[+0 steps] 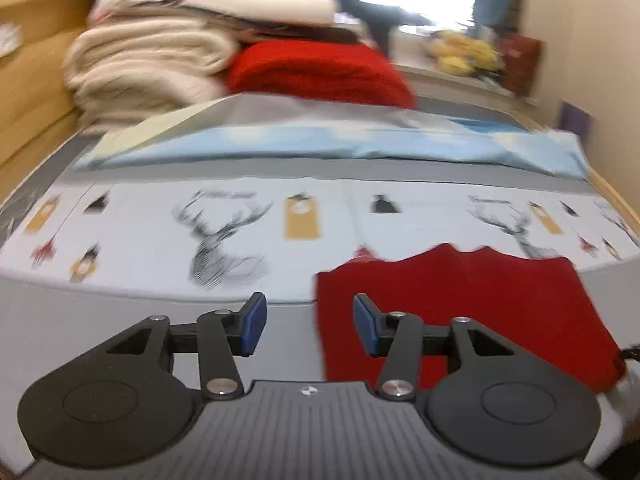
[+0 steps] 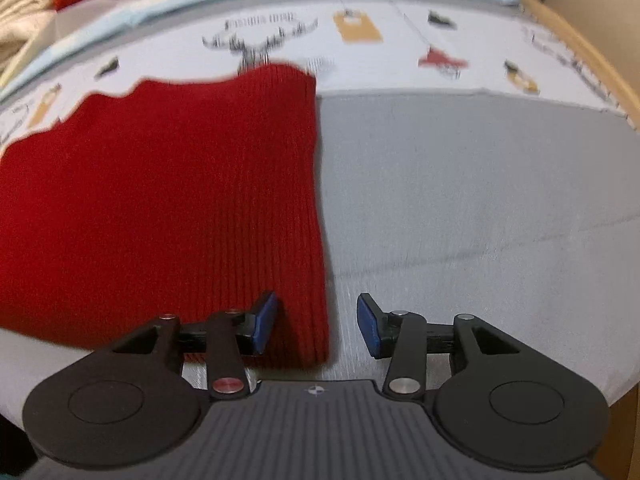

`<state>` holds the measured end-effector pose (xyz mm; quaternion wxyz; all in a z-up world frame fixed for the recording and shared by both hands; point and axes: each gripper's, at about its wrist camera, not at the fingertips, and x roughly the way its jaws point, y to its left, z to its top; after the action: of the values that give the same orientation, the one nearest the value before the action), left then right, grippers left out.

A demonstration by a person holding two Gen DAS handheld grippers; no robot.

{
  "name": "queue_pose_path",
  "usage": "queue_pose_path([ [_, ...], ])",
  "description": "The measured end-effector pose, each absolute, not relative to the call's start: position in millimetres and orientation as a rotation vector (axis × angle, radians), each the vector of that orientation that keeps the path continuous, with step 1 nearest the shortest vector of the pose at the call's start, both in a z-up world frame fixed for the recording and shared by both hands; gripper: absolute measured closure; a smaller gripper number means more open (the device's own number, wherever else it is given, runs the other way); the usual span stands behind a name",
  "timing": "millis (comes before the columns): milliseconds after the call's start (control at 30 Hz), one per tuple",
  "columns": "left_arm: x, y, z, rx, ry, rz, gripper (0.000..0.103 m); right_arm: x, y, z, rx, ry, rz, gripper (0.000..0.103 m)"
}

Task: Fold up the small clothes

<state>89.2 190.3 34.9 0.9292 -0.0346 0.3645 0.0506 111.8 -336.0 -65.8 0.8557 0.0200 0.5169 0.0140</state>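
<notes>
My right tool (image 2: 317,326) sits level, jaws wide, straddling red knit's (image 2: 168,184) edge; left tool (image 1: 310,326) wide too, nr bed (image 1: 160,308).

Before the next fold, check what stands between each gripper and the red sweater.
Nothing visible does. The left gripper and right gripper are both open at opposite edges of the red sweater, which lies flat on the bed.
</notes>
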Motion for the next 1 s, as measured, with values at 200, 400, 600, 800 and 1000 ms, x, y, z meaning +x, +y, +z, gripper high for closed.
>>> queue_pose_path([
  [200,86.6,222.1,37.8,-0.168,0.764,0.212,0.049,104.0,-329.8,-56.5,0.063,1.017,0.061,0.056],
  [400,81.2,246.9,32.8,-0.186,0.803,0.234,0.049,109.3,-320.4,-77.2,0.002,1.089,-0.016,0.056],
  [600,66.9,272.3,31.3,-0.168,0.801,0.245,0.049,87.8,-275.1,-50.3,-0.012,0.916,0.045,0.056],
  [800,52.9,304.0,28.3,-0.203,0.805,0.272,0.049,67.9,-185.0,-44.6,-0.029,0.851,0.284,0.083],
  [1000,34.9,335.1,26.3,-0.244,0.803,0.309,0.049,50.3,-69.0,-42.4,-0.103,0.829,0.533,0.079],
])
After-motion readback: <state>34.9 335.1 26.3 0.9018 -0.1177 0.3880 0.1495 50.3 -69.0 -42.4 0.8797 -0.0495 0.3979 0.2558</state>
